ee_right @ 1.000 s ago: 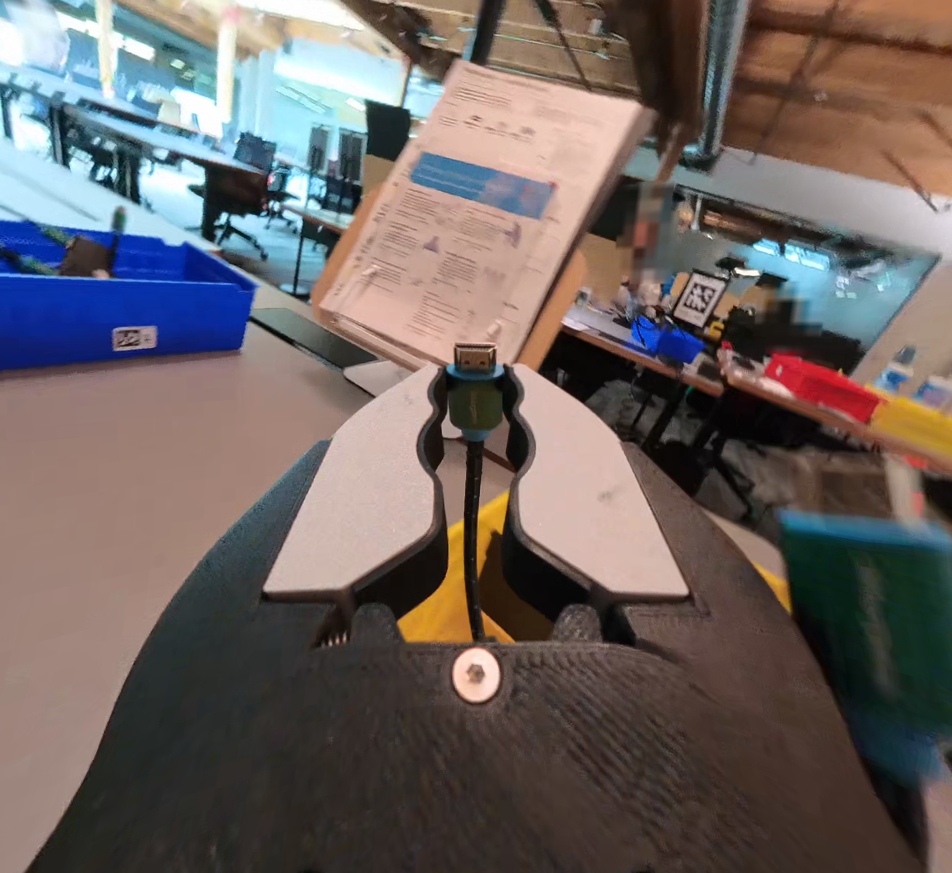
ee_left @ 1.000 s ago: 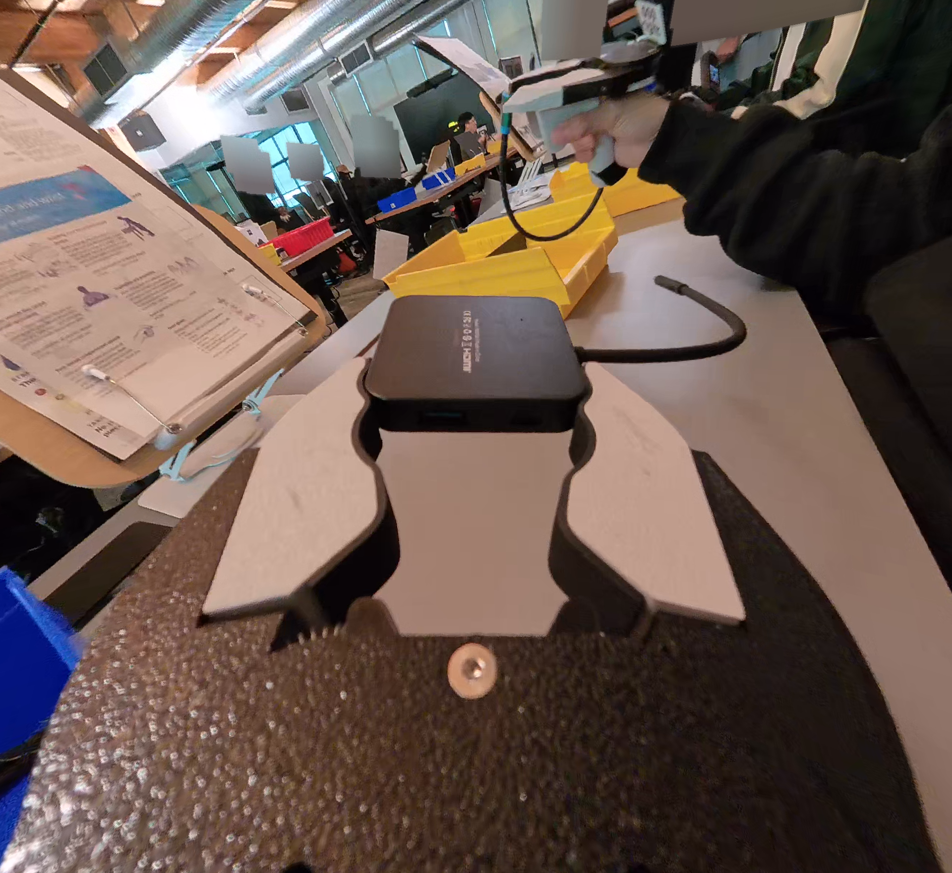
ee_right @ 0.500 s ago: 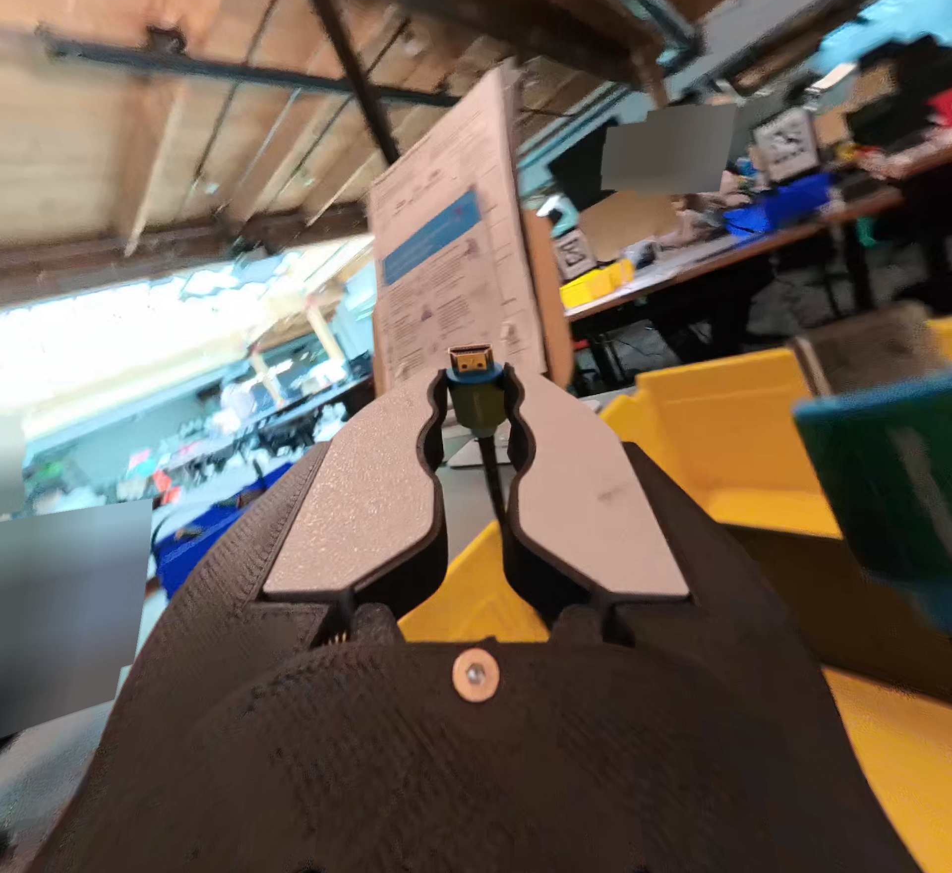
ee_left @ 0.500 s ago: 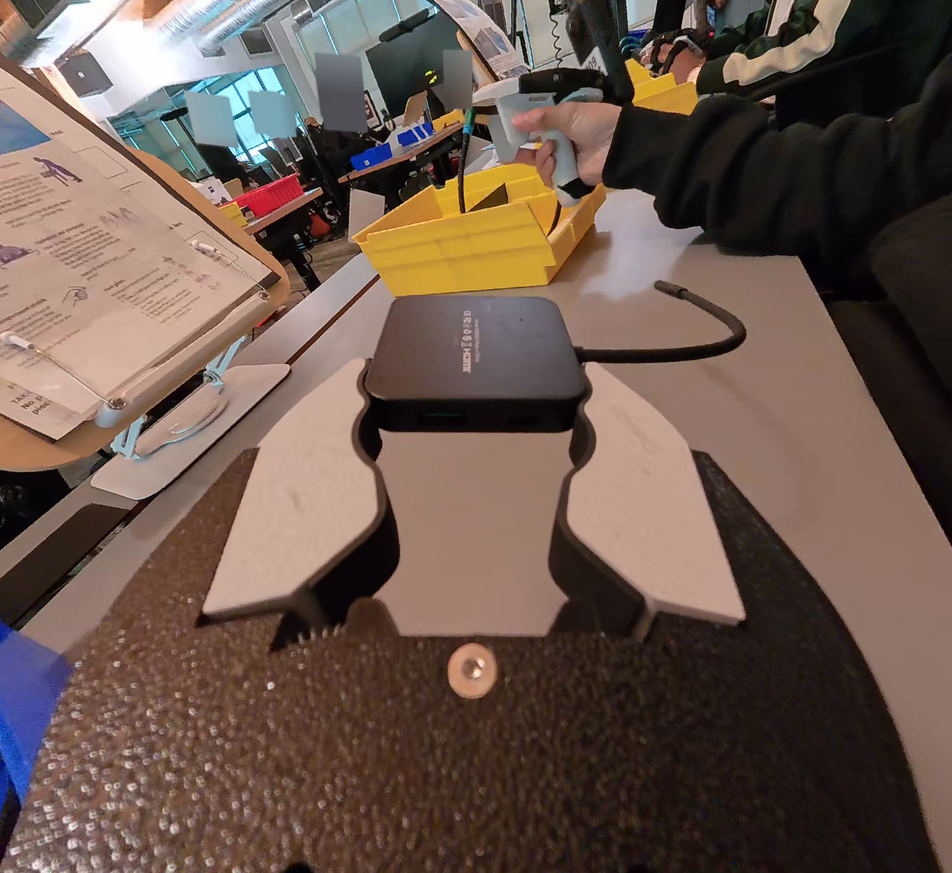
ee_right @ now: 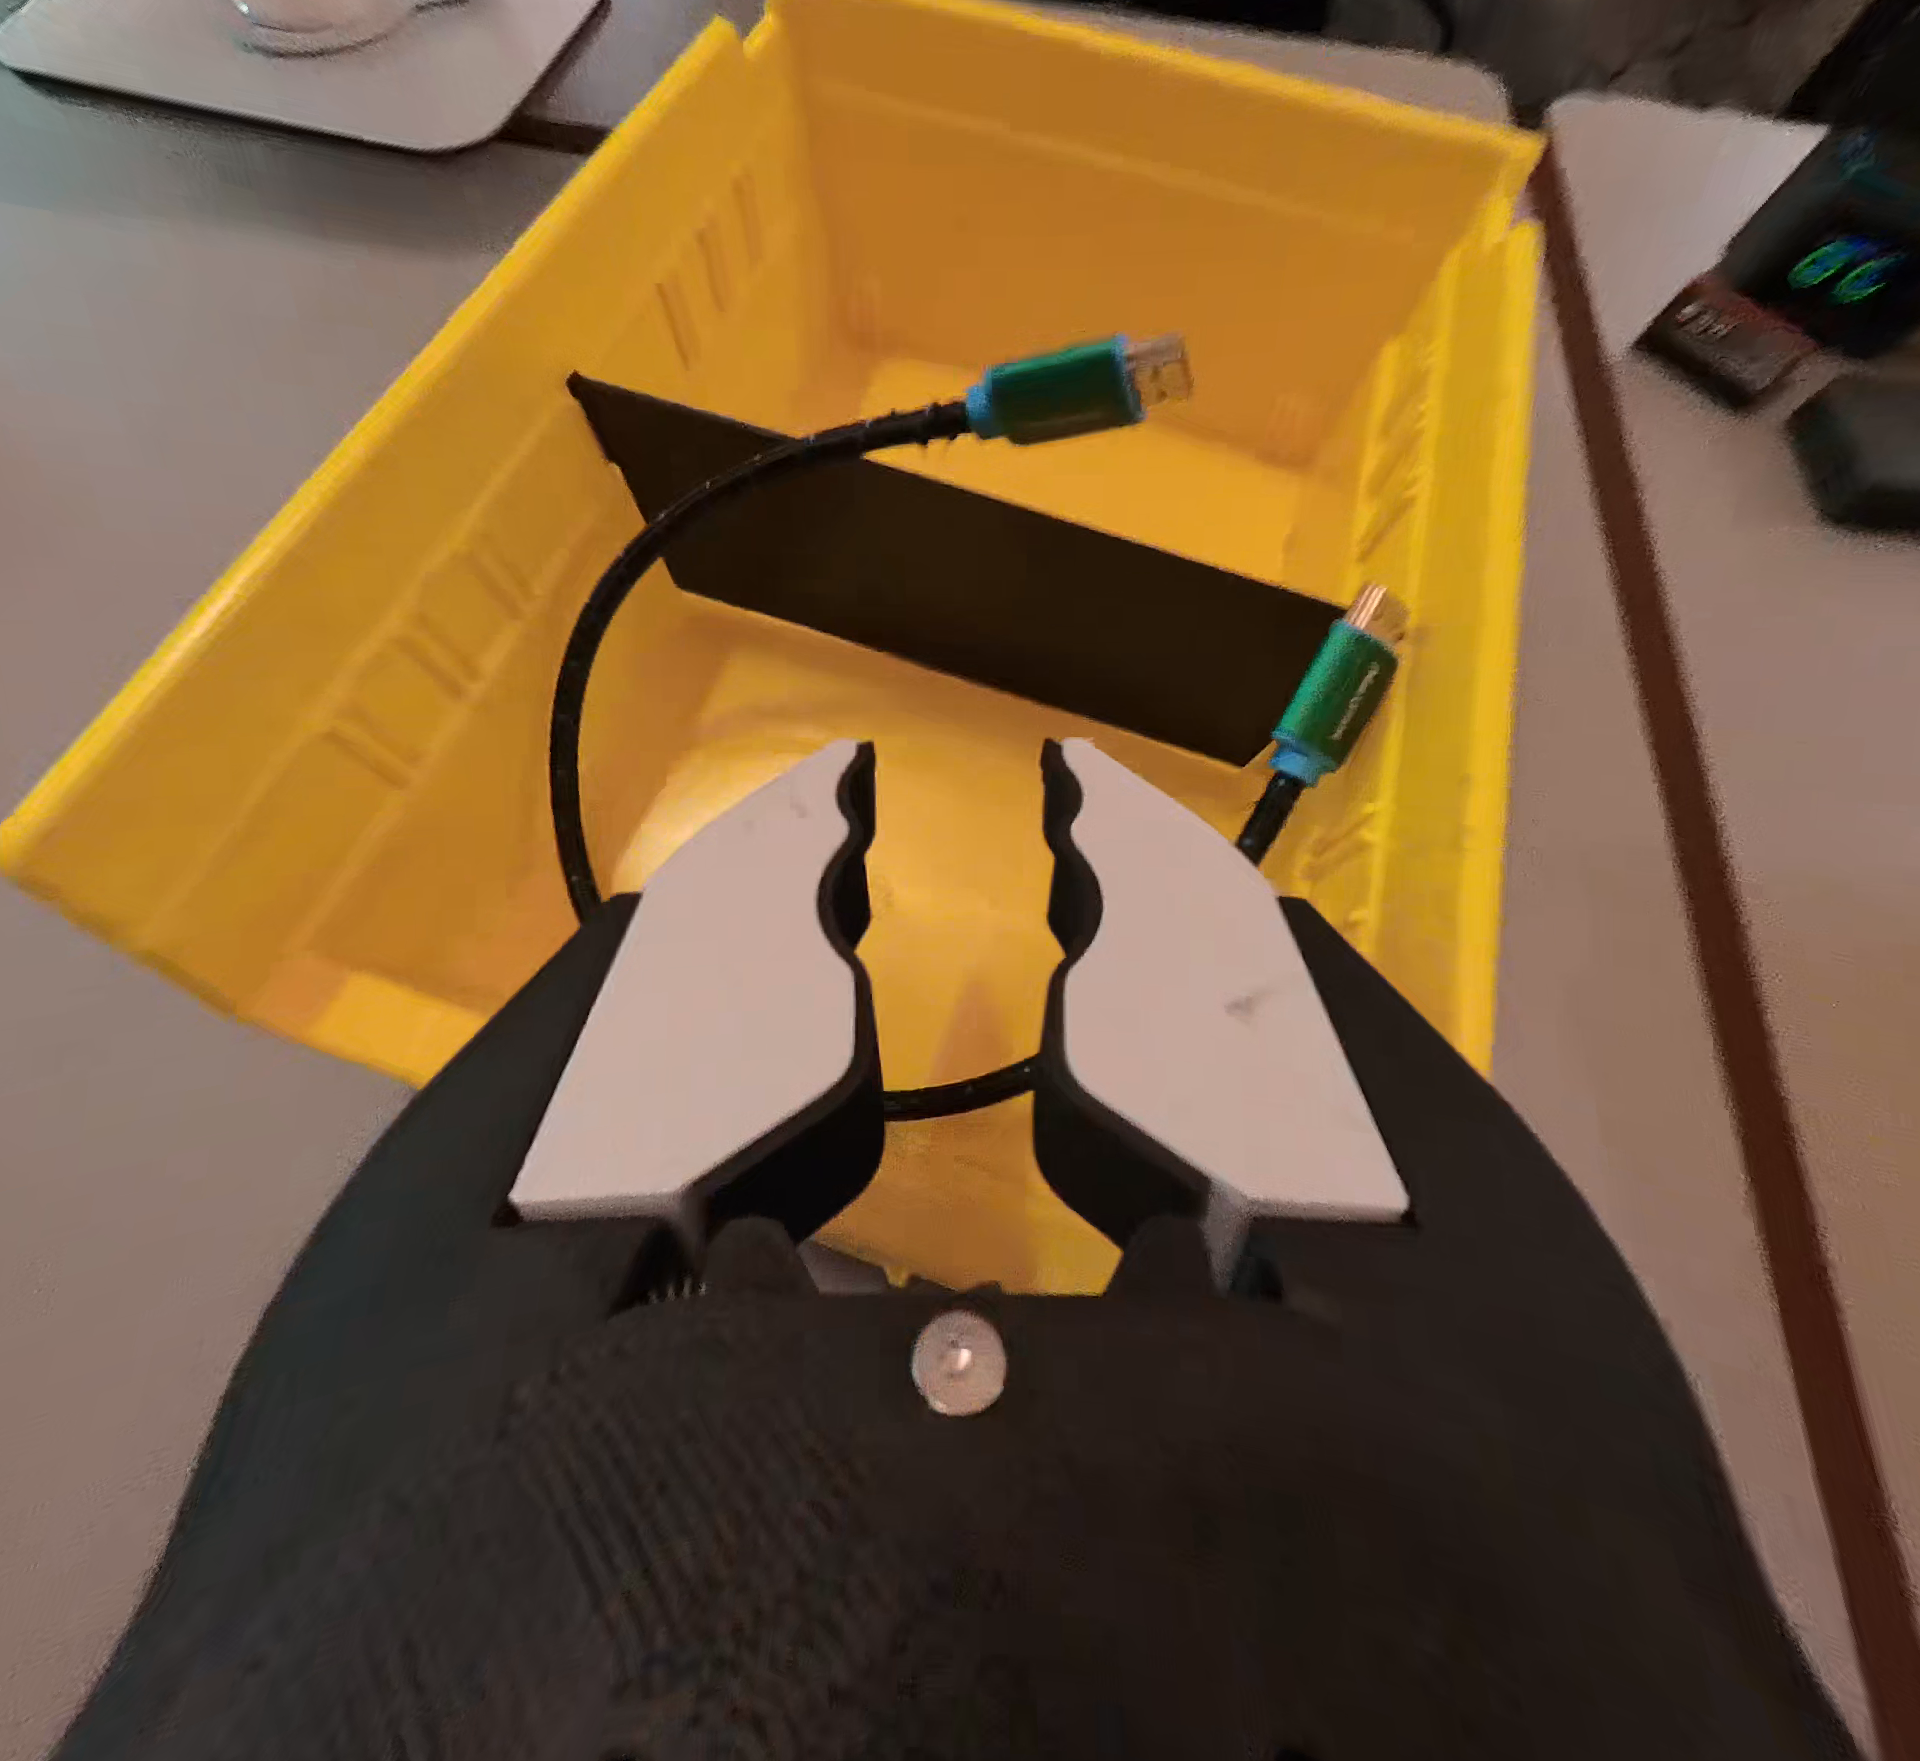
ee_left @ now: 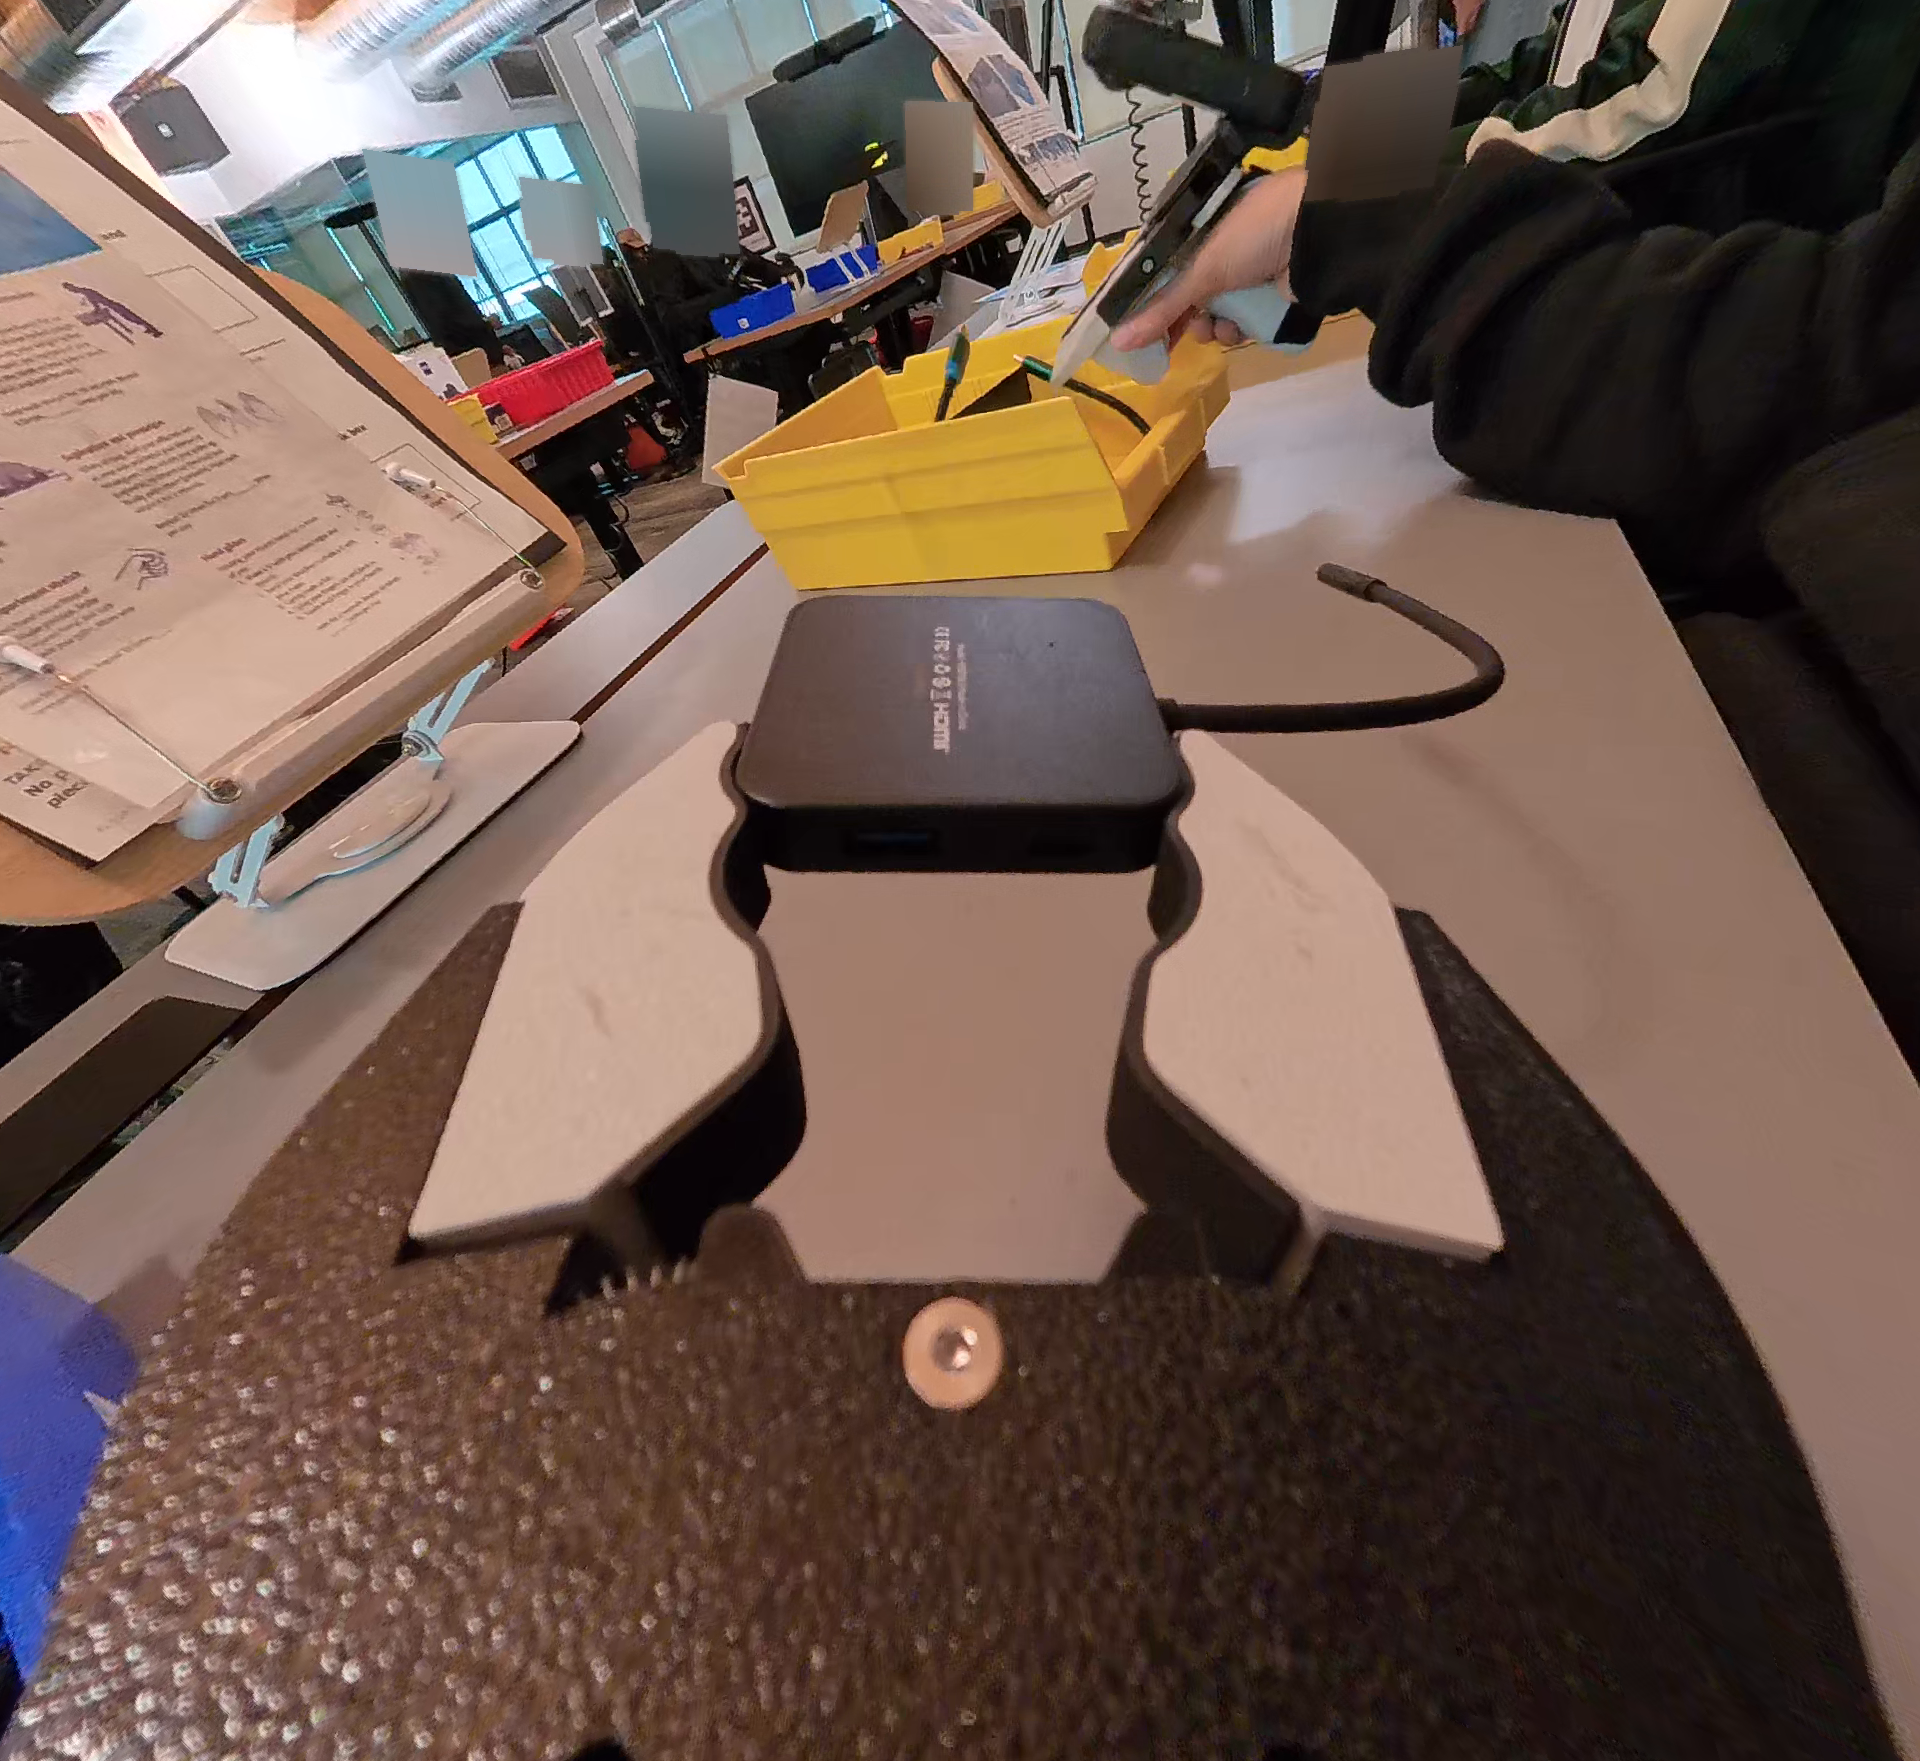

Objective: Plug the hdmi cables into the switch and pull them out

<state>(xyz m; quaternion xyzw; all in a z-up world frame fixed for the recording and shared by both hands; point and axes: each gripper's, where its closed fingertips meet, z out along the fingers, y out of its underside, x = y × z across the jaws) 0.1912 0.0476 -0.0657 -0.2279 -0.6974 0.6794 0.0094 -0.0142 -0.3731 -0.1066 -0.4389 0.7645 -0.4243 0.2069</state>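
Note:
My left gripper (ee_left: 956,776) is shut on the black switch (ee_left: 956,693), with its pads pressed on both sides. The switch lies flat on the grey table (ee_left: 1351,880), ports facing me, and its short black pigtail (ee_left: 1434,683) curls off to the right. My right gripper (ee_right: 956,755) is open and empty, pointing down into the yellow bin (ee_right: 416,620). The black HDMI cable (ee_right: 582,672) lies in the bin with one green plug (ee_right: 1060,386) raised over the black divider (ee_right: 987,589) and the other plug (ee_right: 1335,693) against the right wall. The left wrist view shows the right gripper (ee_left: 1081,361) over the bin (ee_left: 935,506).
A document stand (ee_left: 208,485) with a white base (ee_left: 374,838) is at the left of the table. A blue bin (ee_left: 42,1451) is near left. A person's dark sleeve (ee_left: 1558,309) reaches over the right side. A table seam (ee_right: 1662,672) runs right of the bin.
My right gripper tipped down over the yellow bin and opened. The green plug it held left the grasp and the cable now lies in the bin. My left gripper kept its hold on the switch.

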